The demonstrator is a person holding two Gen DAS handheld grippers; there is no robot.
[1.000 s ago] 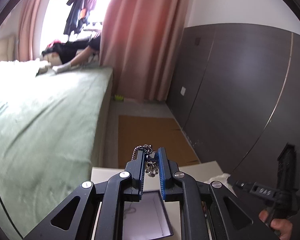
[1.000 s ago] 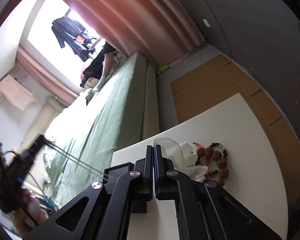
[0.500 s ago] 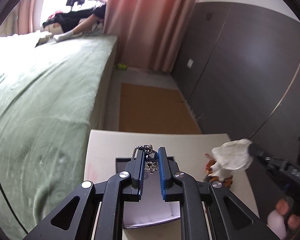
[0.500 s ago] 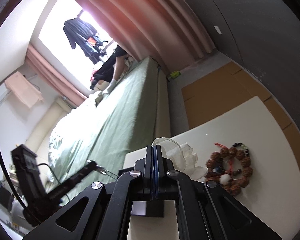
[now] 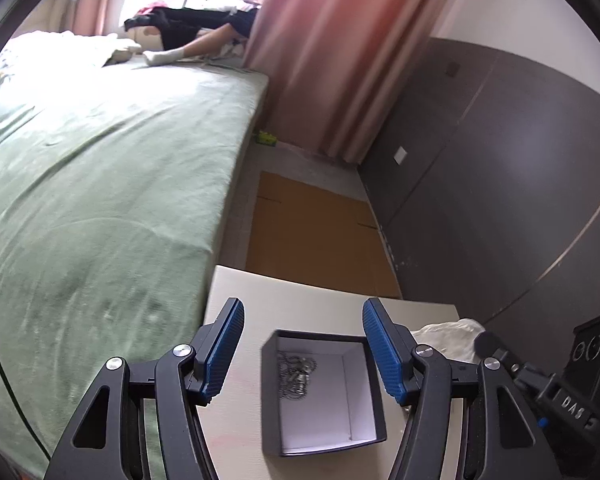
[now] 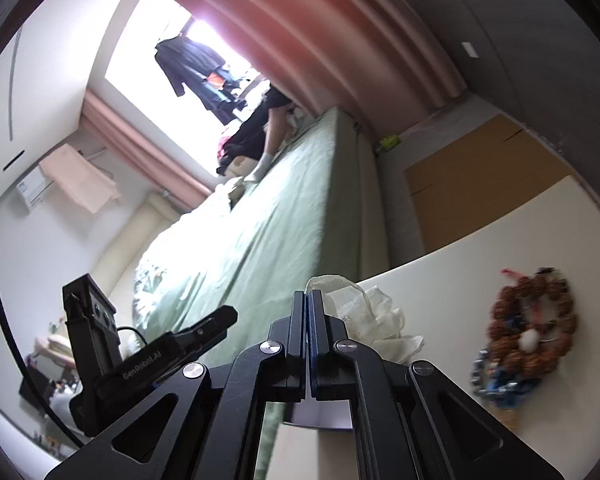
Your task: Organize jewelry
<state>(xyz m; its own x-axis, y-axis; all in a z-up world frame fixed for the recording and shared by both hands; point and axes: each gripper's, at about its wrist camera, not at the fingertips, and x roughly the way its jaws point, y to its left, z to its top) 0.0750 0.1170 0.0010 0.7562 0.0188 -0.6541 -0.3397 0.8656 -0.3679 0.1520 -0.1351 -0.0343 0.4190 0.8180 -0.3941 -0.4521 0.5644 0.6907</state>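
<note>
Left wrist view: I am opening my left gripper [image 5: 303,346], having just dropped the chain [image 5: 297,372] into the box [image 5: 374,408], so one piece is stored; right wrist view: my right gripper [image 6: 308,342] is staying clenched empty beside the bead bracelet [image 6: 530,320].

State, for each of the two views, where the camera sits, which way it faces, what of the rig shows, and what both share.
Left wrist: on the left gripper, its jaws opening, looking down over the box with the chain.
Right wrist: on the shut right gripper, facing the bracelet; the left gripper shows beside it.
Shared: table, bed, white pouch.
</note>
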